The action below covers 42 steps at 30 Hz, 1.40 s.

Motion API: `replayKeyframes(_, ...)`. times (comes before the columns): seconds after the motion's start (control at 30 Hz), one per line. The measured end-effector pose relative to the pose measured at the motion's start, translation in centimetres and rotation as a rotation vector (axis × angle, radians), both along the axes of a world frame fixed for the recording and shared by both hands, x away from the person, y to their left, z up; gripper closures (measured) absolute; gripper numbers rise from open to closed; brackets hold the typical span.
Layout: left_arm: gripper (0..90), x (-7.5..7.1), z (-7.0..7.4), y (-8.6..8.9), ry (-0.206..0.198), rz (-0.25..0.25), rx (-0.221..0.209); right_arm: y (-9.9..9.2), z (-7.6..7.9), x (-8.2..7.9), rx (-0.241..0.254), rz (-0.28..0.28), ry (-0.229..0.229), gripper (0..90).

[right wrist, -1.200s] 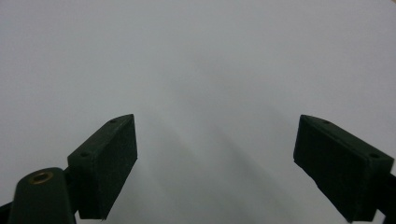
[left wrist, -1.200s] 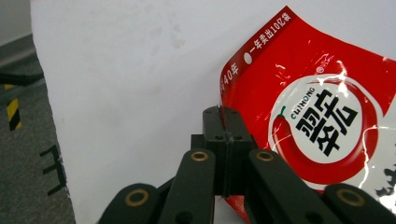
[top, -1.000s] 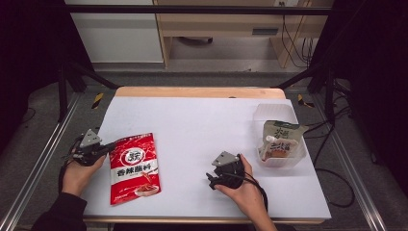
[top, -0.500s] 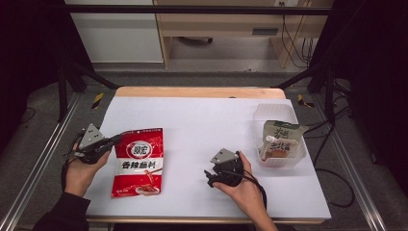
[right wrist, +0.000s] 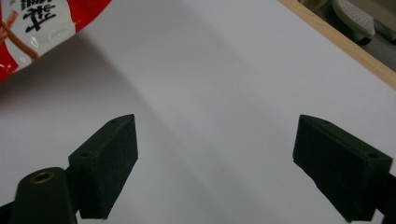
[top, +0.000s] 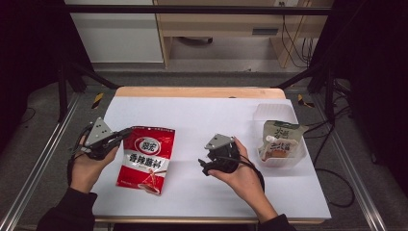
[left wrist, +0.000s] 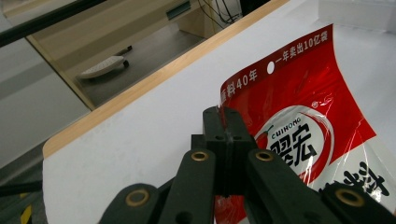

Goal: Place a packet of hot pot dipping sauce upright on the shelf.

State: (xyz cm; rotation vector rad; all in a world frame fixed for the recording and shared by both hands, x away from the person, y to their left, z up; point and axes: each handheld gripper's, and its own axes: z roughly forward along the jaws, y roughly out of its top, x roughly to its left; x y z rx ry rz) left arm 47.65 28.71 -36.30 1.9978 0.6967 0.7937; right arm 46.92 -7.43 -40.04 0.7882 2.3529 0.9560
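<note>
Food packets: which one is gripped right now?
The red packet, its upper-left corner pinched in the shut left gripper. The pale pouch stands untouched in the clear tub.

Looks like a lab recording setup where I work: white table [top: 211, 192] with a wood edge, framed by black metal stands [top: 62, 82] and aluminium rails [top: 36, 168]. Dark curtains on both sides. Cables [top: 288, 43] trail on the grey floor, a plain wooden desk [top: 216, 21] behind. My grippers carry cameras and trailing wires.
</note>
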Motion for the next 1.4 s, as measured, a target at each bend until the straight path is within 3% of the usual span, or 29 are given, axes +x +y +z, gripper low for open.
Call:
replayKeyframes(0.4,90.0,-0.2,1.9,-3.3,-0.044,-0.052,0.008,1.2,3.0,1.1,0.004,0.069,0.007,14.4)
replayKeyframes(0.57,90.0,-0.2,1.9,-4.5,-0.053,-0.072,0.018,1.7,4.2,1.3,0.022,0.113,0.040,13.6)
replayKeyframes(0.8,90.0,-0.3,2.2,-4.5,-0.056,-0.073,0.022,3.0,4.9,1.4,0.036,0.181,0.100,13.4)
replayKeyframes(1.13,90.0,-0.5,3.5,-5.6,-0.080,-0.092,0.026,4.5,5.5,1.9,0.059,0.226,0.132,22.2)
replayKeyframes(1.4,90.0,-0.8,4.1,-6.6,-0.088,-0.113,0.031,4.8,6.4,2.4,0.049,0.259,0.147,40.3)
